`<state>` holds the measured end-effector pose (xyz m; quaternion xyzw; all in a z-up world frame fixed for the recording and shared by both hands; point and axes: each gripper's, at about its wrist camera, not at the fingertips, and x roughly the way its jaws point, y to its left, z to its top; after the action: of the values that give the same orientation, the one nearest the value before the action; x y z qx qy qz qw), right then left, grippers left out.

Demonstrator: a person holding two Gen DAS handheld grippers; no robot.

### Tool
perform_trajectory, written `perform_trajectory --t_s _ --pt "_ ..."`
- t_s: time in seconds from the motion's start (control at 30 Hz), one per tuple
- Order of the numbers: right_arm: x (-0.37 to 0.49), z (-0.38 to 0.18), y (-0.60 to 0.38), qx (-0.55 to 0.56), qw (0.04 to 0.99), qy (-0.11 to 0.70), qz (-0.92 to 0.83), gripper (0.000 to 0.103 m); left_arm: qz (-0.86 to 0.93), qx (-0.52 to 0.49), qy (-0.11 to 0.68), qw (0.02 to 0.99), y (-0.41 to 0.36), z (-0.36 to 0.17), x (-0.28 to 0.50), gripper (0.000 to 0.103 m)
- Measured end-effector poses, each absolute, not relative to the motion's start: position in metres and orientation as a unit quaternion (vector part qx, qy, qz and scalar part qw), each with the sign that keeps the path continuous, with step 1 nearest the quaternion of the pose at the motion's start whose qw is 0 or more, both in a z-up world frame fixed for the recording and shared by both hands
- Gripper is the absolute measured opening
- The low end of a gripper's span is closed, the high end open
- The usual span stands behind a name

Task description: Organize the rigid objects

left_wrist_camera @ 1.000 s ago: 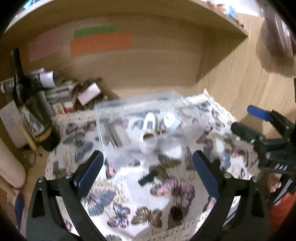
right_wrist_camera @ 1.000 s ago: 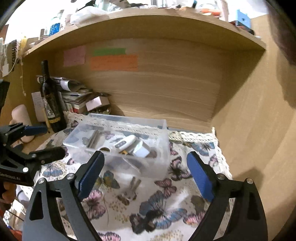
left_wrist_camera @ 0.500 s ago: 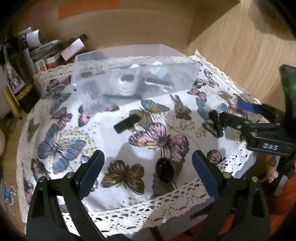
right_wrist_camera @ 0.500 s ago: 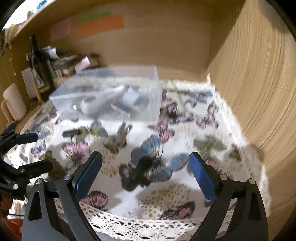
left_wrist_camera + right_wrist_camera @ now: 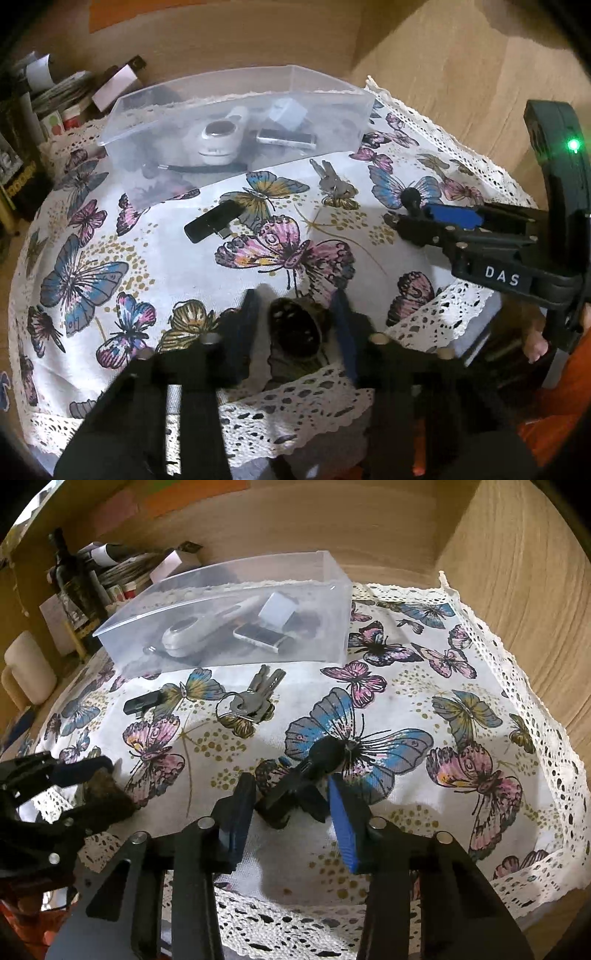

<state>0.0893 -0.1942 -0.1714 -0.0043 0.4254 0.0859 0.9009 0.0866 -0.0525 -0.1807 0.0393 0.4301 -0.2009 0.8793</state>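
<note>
Bench (image 5: 480, 657) carried a butterfly-print cloth with lace trim, set in a wooden alcove.

Clear plastic bin (image 5: 332, 110) (image 5: 332, 602) sat toward the bench's back edge. Inside it: a white handheld device (image 5: 218, 142) (image 5: 184, 635), a silver-and-black flat item (image 5: 286, 137) (image 5: 260, 637), a small white block (image 5: 288, 110) (image 5: 277, 609) and a thin dark rod (image 5: 201, 168) along the front wall.

Clutter at the back left corner: a dark bottle (image 5: 68, 576), stacked papers and boxes (image 5: 70, 92), and a cream mug (image 5: 26, 668) on the left edge.

Left gripper (image 5: 295, 325) was near the front edge, jaws partly closed and straddling a dark oval object (image 5: 293, 330). Pads looked close to its sides; couldn't tell whether they were actually touching it.

Right gripper (image 5: 286, 805) (image 5: 417, 210) was also near the front edge, to the right of the left one, jaws partly closed around a black stick-like object with a rounded head (image 5: 314, 768). The object lay tilted between the fingers (image 5: 343, 823); contact unclear. In the left wrist view the head poked out just past the blue pad.

Key bunch (image 5: 251, 698) (image 5: 332, 182) lay on the cloth just in front of the bin, not touching it.

Black USB-style stick (image 5: 212, 221) (image 5: 142, 703) lay left of the keys, mid-bench, apart from both grippers.
</note>
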Motion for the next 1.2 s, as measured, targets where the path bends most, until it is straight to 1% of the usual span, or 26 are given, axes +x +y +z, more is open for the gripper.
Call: perform_trajectory --t_s 0.43,0.9,1.2 --pt "0.09 -0.153 -0.195 0.012 0.912 0.399 0.097 0.037 -0.189 -0.007 0.424 0.886 -0.025 -0.166 0.099 0.034" --pt "0.102 -0.115 -0.183 0.005 0.931 0.347 0.118 0.037 -0.172 -0.036 0.355 0.918 0.0 -0.113 0.115 0.034" --pt "0.12 -0.085 -0.168 -0.005 0.944 0.302 0.133 0.037 -0.158 -0.042 0.324 0.932 0.012 -0.087 0.132 0.034"
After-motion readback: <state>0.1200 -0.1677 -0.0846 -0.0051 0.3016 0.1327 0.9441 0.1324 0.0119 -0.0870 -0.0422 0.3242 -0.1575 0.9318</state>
